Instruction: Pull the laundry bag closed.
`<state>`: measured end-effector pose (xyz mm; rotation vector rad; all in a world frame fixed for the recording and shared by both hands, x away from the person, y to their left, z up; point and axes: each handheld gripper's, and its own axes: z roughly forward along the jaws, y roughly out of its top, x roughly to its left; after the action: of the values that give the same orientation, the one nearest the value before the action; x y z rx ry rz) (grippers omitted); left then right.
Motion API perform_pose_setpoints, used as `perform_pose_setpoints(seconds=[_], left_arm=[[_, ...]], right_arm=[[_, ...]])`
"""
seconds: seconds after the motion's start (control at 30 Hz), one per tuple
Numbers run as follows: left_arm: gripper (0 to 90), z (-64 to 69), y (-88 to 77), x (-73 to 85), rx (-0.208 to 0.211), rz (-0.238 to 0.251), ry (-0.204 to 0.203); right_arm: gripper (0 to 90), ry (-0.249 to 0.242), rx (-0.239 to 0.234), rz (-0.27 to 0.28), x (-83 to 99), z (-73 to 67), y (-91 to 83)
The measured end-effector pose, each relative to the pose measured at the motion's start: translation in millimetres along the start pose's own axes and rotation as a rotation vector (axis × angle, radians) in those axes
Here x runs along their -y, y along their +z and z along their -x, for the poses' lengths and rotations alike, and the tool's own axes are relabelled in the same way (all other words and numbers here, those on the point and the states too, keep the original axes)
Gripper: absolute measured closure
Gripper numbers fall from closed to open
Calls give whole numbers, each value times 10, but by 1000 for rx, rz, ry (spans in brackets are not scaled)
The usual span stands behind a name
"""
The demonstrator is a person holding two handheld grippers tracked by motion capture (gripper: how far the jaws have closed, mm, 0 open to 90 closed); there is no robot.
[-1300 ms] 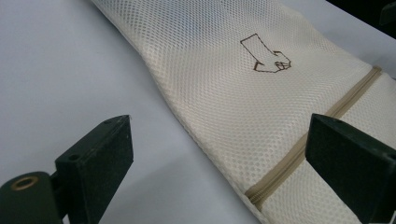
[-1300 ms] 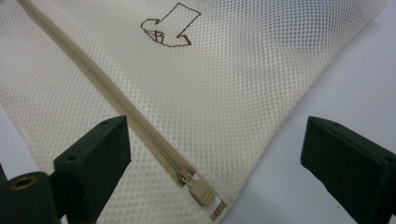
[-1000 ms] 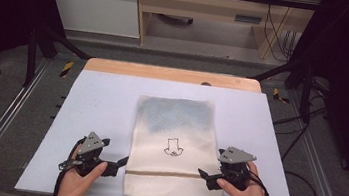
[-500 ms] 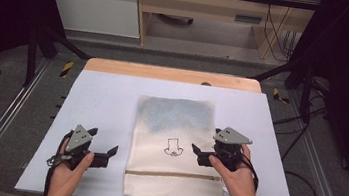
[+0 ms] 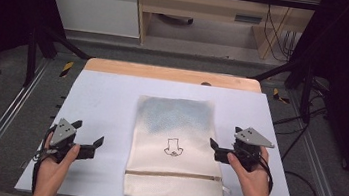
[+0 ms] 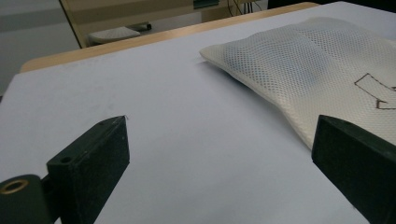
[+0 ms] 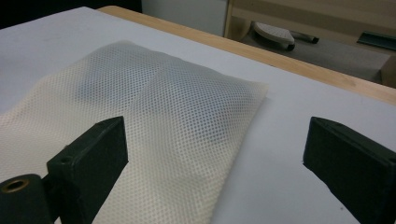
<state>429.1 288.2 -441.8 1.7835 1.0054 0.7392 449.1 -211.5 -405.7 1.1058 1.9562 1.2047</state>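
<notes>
A cream mesh bag (image 5: pixel 176 148) lies flat in the middle of the pale table (image 5: pixel 102 94). Something blue-grey shows through its far half, a small outline drawing sits at its centre, and a zip runs across near its front edge. My left gripper (image 5: pixel 88 133) rests open on the bare table, well left of the bag. In the left gripper view the bag (image 6: pixel 317 70) lies ahead to the right of the open left gripper (image 6: pixel 224 163). My right gripper (image 5: pixel 225 137) is open at the bag's right edge, with the mesh (image 7: pixel 163 112) under its left jaw; the gripper (image 7: pixel 219 158) holds nothing.
The table's far edge is a wooden strip (image 5: pixel 175 74). Metal rails (image 5: pixel 3 122) run along both sides, with dark stand legs (image 5: pixel 291 72) at the far corners. A wooden cabinet (image 5: pixel 203 11) stands beyond. Cables (image 5: pixel 298 183) lie to the right.
Both grippers have left the bag's front corners. The left one has slid left onto bare table; the right one has moved farther up along the bag's right edge.
</notes>
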Motion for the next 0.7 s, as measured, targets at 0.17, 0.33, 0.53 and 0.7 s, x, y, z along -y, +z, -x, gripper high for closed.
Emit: perform_pose_setpoints(seconds=[0.17, 0.33, 0.53, 0.7], left_arm=[[41, -61, -17, 8, -35, 25, 37], [41, -117, -24, 16, -49, 42, 70], [40, -177, -22, 38, -70, 45, 103], [35, -260, -10, 73, -81, 39, 101]], right_arm=[[70, 6, 43, 19, 77, 92, -54], [72, 20, 75, 27, 168, 191, -102], [72, 25, 127, 38, 306, 316, -146], [74, 47, 163, 46, 435, 428, -176]])
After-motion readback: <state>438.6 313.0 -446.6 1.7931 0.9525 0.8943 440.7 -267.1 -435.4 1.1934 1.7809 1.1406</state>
